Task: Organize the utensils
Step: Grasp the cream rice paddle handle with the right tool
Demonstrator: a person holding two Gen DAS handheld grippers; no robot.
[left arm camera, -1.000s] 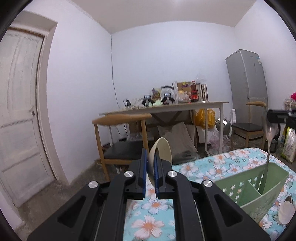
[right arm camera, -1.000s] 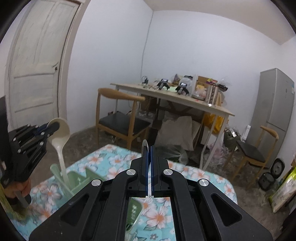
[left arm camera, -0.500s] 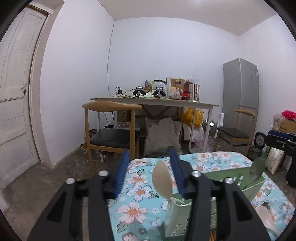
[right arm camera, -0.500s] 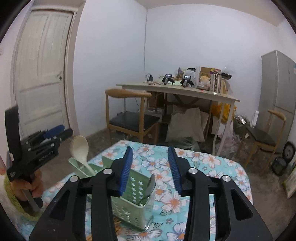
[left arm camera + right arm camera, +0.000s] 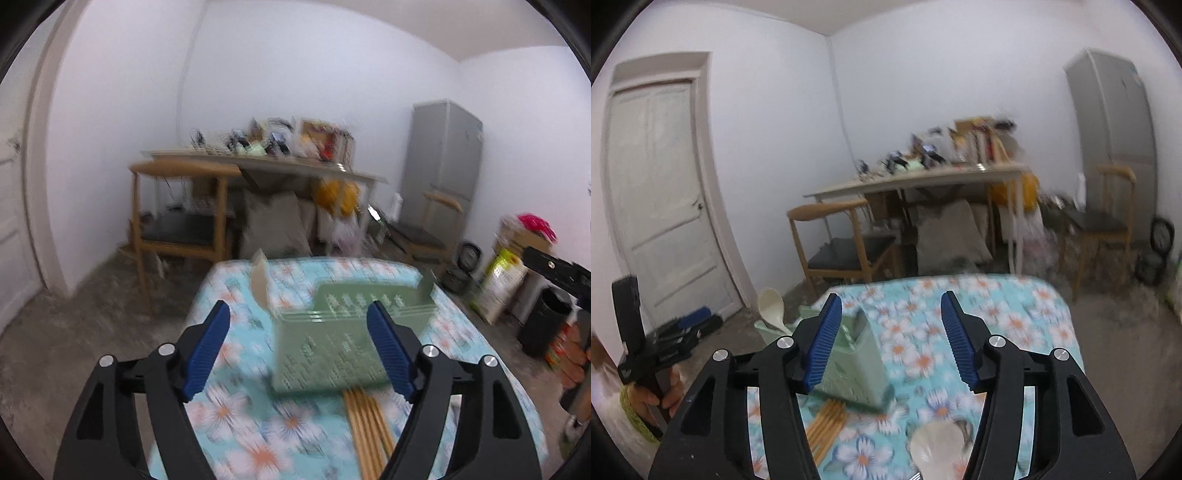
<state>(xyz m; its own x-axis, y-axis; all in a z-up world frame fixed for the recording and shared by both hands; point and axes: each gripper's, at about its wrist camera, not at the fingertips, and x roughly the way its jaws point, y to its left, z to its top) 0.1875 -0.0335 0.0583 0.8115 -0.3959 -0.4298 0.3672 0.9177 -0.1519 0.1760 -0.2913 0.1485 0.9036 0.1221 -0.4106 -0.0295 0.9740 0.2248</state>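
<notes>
Basket (image 5: pixel 332 343) standing on flowered table (image 5: pixel 236 354), cream spoon (image 5: pixel 260 282) and metal spoon (image 5: pixel 425 284) upright inside, chopsticks (image 5: pixel 365 424) lying just beside it. Left gripper (image 5: pixel 299 347) and right gripper (image 5: pixel 890 339) just opened, holding nothing.

Motion blur smearing green holder (image 5: pixel 332 332) and far clutter. Chopsticks (image 5: pixel 369 424) running off bottom edge. Spoon bowl (image 5: pixel 938 450) getting cut by frame edge, partly hiding behind right claw (image 5: pixel 890 336) finger.
</notes>
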